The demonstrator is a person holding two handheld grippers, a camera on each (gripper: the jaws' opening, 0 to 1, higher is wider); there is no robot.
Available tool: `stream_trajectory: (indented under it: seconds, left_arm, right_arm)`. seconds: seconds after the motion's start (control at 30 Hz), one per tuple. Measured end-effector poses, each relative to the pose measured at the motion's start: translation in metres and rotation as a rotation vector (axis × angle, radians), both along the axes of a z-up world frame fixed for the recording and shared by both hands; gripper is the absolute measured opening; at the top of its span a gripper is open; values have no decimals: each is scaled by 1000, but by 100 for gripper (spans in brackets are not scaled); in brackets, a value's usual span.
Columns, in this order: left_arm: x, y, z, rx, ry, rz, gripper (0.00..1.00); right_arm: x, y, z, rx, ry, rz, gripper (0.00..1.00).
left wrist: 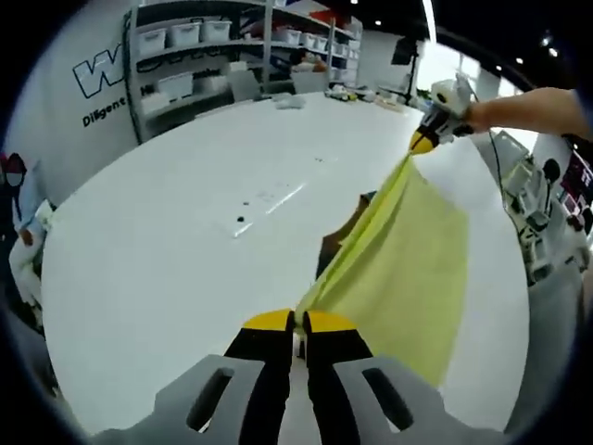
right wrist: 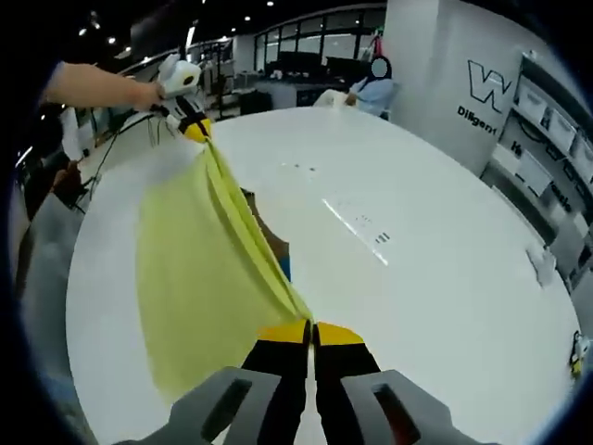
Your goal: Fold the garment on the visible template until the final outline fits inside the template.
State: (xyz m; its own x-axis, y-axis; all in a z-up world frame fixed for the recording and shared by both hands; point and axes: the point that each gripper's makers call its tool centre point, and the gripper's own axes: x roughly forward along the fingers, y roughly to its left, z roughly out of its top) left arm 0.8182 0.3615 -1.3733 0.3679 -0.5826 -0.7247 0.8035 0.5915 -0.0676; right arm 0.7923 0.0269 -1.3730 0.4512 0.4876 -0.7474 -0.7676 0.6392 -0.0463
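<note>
The big white worktop is stretching out under everything, giving plenty of flat room for the fold. Above it the yellow garment is hanging lifted, pulled taut along its top edge between the two grippers so the cloth is draping straight down in one sheet and brushing the worktop at its lower edge. A dark brownish shape is peeking out behind the cloth on the worktop, possibly the template, though it is too covered to be sure. In the left gripper view, the left gripper is pinching one end of that edge, its fingers clamped together on the fabric; far along the line the right gripper is gripping the other end. The right gripper view is showing the mirror of it, fingers shut tight on the cloth. Holding both ends high is likely meant to shake the garment flat before laying it down.
</note>
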Motion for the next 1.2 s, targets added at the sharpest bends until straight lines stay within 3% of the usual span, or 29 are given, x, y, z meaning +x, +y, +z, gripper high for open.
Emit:
stream_trajectory:
  seconds: [0.4,0.53,0.6,0.67,0.73,0.9,1.13,1.2]
  left_arm:
    - [14,9,-30,38,72,110,4]
    - [22,16,-36,38,82,170,6]
    - [23,23,-35,70,59,175,1]
    - [22,27,-31,57,54,193,4]
    - [22,30,-27,33,52,215,8]
    - [-8,32,-20,-5,72,194,8]
    - [-63,39,-25,-33,93,162,12]
    - [-67,44,-29,-46,100,161,13]
  right_arm:
    - [19,6,-26,-7,19,-96,0]
    - [24,8,-29,-4,6,-130,0]
    - [24,7,-28,-9,-8,-140,0]
    - [25,4,-28,-3,-14,-160,12]
    - [20,-1,-29,-4,-12,-176,14]
    - [-3,-4,-30,26,-3,-165,13]
    - [-47,-4,-32,86,13,-139,15]
    - [-58,-6,-33,108,15,-141,15]
